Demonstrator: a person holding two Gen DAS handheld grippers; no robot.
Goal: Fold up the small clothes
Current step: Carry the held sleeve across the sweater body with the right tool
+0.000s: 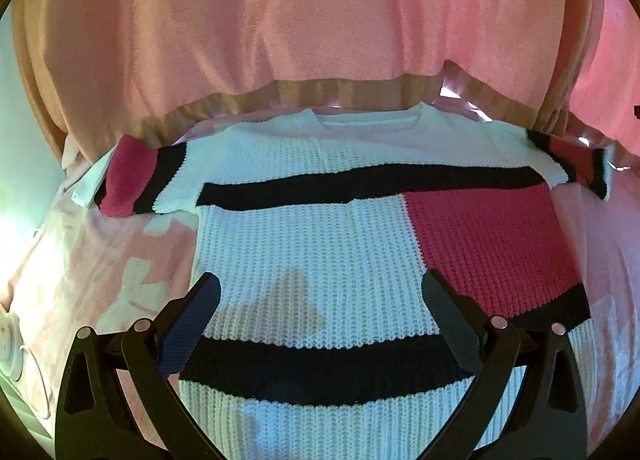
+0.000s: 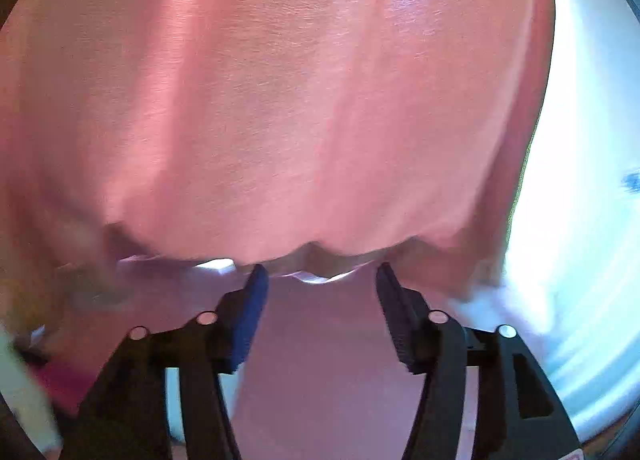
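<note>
A small knitted sweater [image 1: 304, 244], white with black stripes and red blocks, lies flat and spread on a pink sheet [image 1: 116, 252], neck at the far side. Its left sleeve [image 1: 136, 179] and right sleeve [image 1: 572, 163] stretch outward. My left gripper [image 1: 320, 292] is open and empty, hovering over the sweater's lower middle. In the right wrist view my right gripper [image 2: 320, 280] is open and empty over the pink sheet [image 2: 320, 360], close to a hanging pink curtain [image 2: 280, 99]. A blurred white and red bit [image 2: 36, 384], probably the sweater, shows at the lower left.
The pink curtain [image 1: 300, 19] hangs along the far edge behind the sweater, with a tan hem band [image 1: 320, 93]. A white round object with a cord [image 1: 10, 344] lies at the left edge. A bright white surface [image 2: 580, 260] is at the right.
</note>
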